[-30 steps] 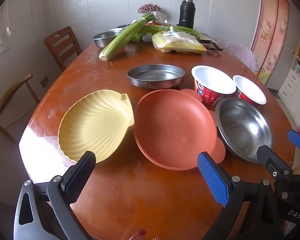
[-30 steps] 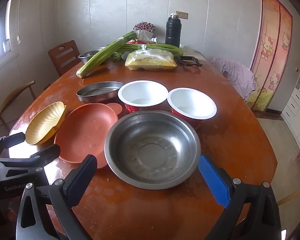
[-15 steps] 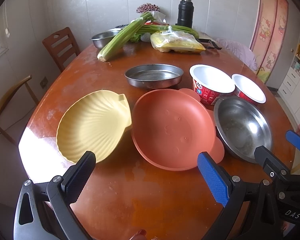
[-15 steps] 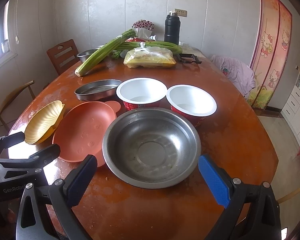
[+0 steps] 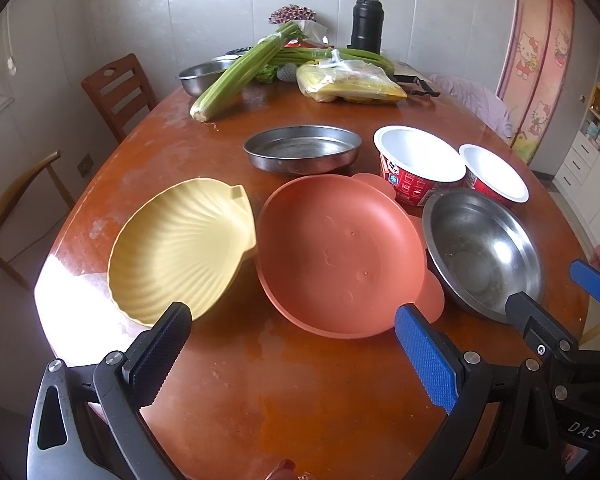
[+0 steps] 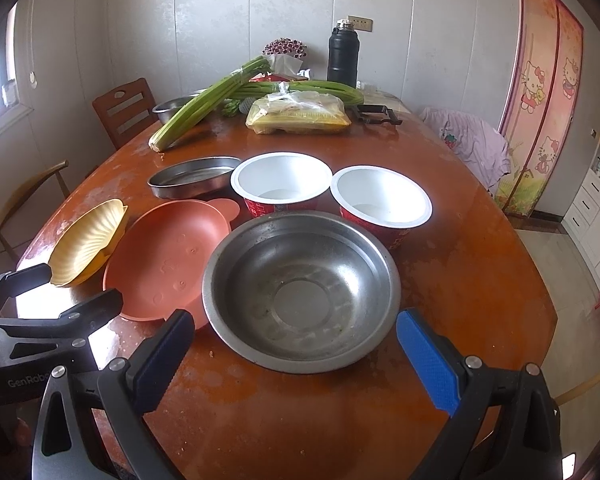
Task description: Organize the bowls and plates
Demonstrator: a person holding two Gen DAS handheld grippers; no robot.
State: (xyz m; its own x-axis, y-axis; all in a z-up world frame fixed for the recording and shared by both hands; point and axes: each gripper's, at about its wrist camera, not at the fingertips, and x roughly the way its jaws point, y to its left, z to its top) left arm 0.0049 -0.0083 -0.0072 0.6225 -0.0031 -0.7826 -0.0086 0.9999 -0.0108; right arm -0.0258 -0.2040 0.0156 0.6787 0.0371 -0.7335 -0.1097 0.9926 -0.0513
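On the brown table (image 5: 284, 392) lie a yellow shell-shaped plate (image 5: 176, 248), an orange plate (image 5: 336, 256), a steel bowl (image 5: 484, 248), a shallow steel pan (image 5: 302, 150) and two red paper bowls (image 5: 416, 160) (image 5: 494, 172). My left gripper (image 5: 292, 344) hovers open just in front of the orange plate, holding nothing. In the right wrist view the steel bowl (image 6: 302, 288) lies straight ahead of my open right gripper (image 6: 292, 352), with the orange plate (image 6: 168, 260) and yellow plate (image 6: 86, 240) to its left and both paper bowls (image 6: 282, 180) (image 6: 380, 196) behind.
Celery (image 5: 244, 68), a bagged yellow food pack (image 5: 348, 82), a black flask (image 5: 366, 20) and another steel bowl (image 5: 204, 76) crowd the far end. Wooden chairs (image 5: 116, 92) stand at the left. The table's near edge lies under both grippers.
Both views have shifted slightly; the dishes sit a little nearer and lower in frame. Nothing on the table has moved and both grippers stay open.
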